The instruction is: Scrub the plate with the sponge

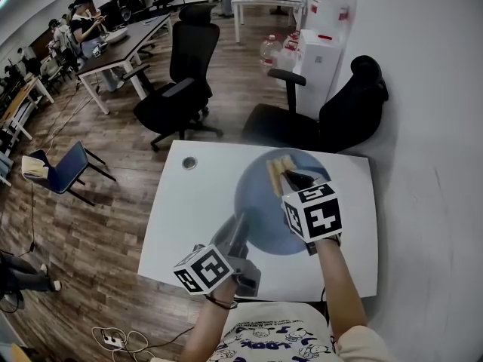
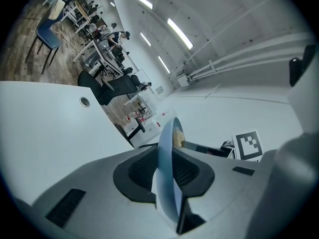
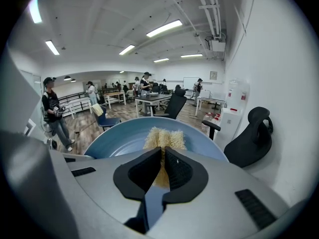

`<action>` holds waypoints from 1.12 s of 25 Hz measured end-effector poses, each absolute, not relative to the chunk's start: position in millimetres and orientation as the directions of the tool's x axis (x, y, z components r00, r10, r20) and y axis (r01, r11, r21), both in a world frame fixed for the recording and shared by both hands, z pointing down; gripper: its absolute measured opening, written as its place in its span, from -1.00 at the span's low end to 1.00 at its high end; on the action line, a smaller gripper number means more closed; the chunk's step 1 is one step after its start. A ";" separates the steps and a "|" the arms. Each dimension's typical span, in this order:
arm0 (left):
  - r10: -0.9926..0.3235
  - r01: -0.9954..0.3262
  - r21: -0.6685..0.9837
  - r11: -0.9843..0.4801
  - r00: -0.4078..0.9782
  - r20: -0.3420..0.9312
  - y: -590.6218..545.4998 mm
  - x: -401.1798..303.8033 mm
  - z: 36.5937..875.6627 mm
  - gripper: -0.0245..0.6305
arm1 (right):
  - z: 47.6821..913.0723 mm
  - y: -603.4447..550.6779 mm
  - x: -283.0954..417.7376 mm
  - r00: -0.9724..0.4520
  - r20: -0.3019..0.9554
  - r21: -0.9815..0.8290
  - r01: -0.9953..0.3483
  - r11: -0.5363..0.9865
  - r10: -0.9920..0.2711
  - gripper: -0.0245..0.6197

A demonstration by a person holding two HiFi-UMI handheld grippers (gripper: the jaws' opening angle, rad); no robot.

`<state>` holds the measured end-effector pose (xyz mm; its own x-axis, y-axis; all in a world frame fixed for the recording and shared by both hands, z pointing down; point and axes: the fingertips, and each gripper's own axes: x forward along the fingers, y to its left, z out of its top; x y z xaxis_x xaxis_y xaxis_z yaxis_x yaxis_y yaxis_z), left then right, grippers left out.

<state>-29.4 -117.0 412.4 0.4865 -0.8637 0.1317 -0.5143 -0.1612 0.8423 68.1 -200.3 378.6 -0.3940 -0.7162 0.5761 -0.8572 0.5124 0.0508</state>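
round blue plate (image 1: 260, 206), rim pinched in my left gripper (image 1: 240, 225); right gripper (image 1: 293, 178) clamps yellow fibrous sponge (image 1: 277, 166) onto it.

No readable text anywhere. Left cube (image 1: 202, 270) on my left gripper (image 1: 240, 223) and right cube (image 1: 312, 212) on my right gripper (image 1: 291, 176) carry black-and-white square marker patterns only, no letters or digits. My shirt (image 1: 264, 336) has printed lettering, too small and warped to read. Red labels on the white dispenser (image 1: 317, 55) are illegible. The wall sign (image 3: 213, 75) is too small.
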 end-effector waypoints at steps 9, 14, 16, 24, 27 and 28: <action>-0.864 -0.518 0.841 -0.155 0.485 0.140 -116.7 -29.8 414.7 -0.73 | 380.3 -194.7 54.9 -0.417 0.574 0.049 -0.842 0.537 -0.705 -0.80; -0.865 -0.515 0.844 -0.152 0.482 0.138 -115.4 -31.5 413.5 -0.73 | 378.9 -189.4 46.0 -0.432 0.574 0.050 -0.829 0.556 -0.695 -0.80; -0.866 -0.515 0.844 -0.150 0.480 0.139 -114.4 -32.9 413.6 -0.73 | 378.8 -187.3 42.5 -0.437 0.575 0.050 -0.825 0.562 -0.692 -0.80; -0.872 -0.504 0.854 -0.128 0.468 0.145 -111.0 -41.7 416.3 -0.73 | 381.4 -176.9 24.7 -0.457 0.581 0.048 -0.807 0.589 -0.673 -0.80; -0.874 -0.493 0.861 -0.127 0.466 0.139 -112.1 -43.2 416.1 -0.73 | 383.6 -174.5 19.0 -0.465 0.586 0.047 -0.799 0.600 -0.664 -0.80; -0.874 -0.490 0.862 -0.126 0.466 0.137 -112.4 -43.2 415.4 -0.73 | 384.1 -173.7 17.4 -0.467 0.587 0.048 -0.796 0.604 -0.662 -0.80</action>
<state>-43.2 -112.4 415.4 0.4660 -0.8741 0.1367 -0.4900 -0.1264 0.8625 17.4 -173.7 384.1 -0.4668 -0.6616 0.5868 -0.7957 0.6038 0.0477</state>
